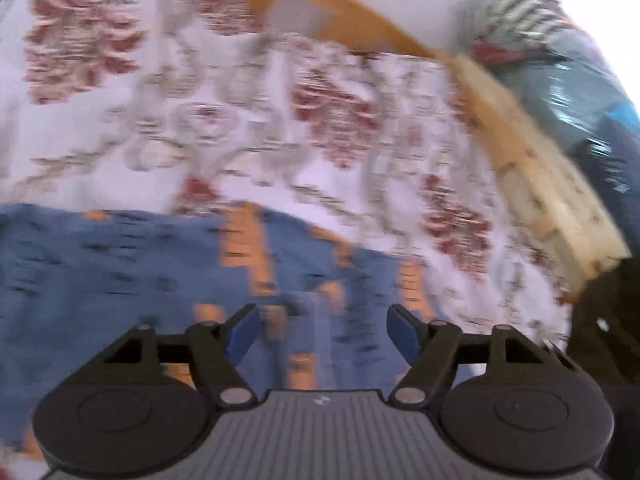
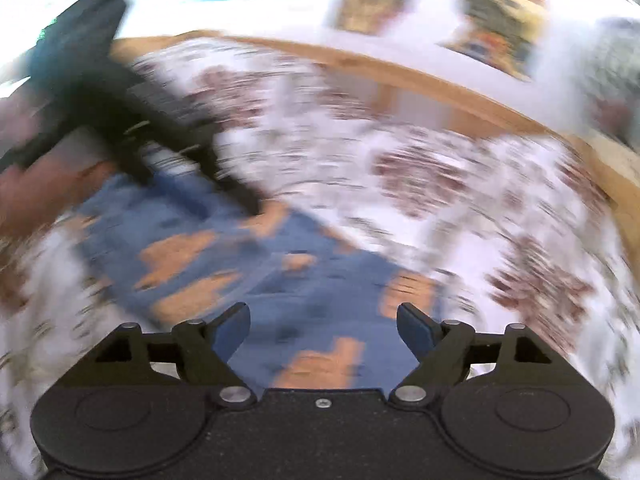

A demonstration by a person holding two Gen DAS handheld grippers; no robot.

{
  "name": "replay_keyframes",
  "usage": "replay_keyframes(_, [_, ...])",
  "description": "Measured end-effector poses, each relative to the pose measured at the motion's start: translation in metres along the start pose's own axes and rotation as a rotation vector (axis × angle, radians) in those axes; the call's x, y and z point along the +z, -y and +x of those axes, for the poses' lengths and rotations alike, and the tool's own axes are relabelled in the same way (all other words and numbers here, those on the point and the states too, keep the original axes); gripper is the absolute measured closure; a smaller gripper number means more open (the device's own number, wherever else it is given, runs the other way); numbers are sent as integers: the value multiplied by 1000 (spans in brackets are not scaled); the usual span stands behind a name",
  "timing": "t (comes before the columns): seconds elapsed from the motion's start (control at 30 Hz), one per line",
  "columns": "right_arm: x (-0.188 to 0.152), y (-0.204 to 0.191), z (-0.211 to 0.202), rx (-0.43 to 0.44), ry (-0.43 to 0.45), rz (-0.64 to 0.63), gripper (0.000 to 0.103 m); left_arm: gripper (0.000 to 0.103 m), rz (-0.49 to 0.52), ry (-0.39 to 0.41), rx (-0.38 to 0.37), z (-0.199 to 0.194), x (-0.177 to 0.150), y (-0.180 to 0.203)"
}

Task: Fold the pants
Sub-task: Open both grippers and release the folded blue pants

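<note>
Blue pants (image 1: 120, 280) with orange pattern lie flat directly under and ahead of both tools, on floral bedspread (image 1: 248, 120). Left gripper (image 1: 322, 330) jaws spread wide, empty, above fabric. Right gripper (image 2: 323, 326) likewise spread, empty. Wooden bed frame (image 1: 540, 184) beyond-right. Heavy blur throughout.

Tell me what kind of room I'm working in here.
Probably a bedroom. The blue pants lie on a floral bedspread edged by a wooden bed frame, with colourful pictures on the white wall behind. Both views are motion-blurred, so this is a best guess.
</note>
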State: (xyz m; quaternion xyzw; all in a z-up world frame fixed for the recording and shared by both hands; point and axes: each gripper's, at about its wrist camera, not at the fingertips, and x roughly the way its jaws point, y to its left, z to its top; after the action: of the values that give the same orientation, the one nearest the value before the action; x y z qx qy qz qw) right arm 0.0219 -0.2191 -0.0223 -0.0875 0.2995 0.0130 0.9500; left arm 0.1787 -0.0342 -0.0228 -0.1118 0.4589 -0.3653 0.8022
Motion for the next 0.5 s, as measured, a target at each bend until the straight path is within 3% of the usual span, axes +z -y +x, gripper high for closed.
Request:
replay_keyframes(0.07, [-3,25,8,4,-16,119,32,24,16,-6,-59,19,-4,8])
replay_keyframes(0.17, [-13,49,24,57,-83,291,55,27,-25,-24,-28,50,-11,3])
replay_keyframes(0.23, [-24,57,33,30,-159,340,65,46,-82,-23,-4,56,-16,-10])
replay_keyframes(0.27, [-29,59,35,18,-187,351,69,50,-104,-17,-8,55,-18,-17])
replay_keyframes(0.37, [-34,62,39,9,-196,379,74,68,-190,-9,-20,51,-23,-35])
replay_keyframes(0.43, [-37,59,41,-5,-202,362,75,88,-224,-11,0,49,-27,-44])
replay_keyframes(0.5, [-37,55,40,-19,-201,339,74,97,-239,-18,22,48,-30,-51])
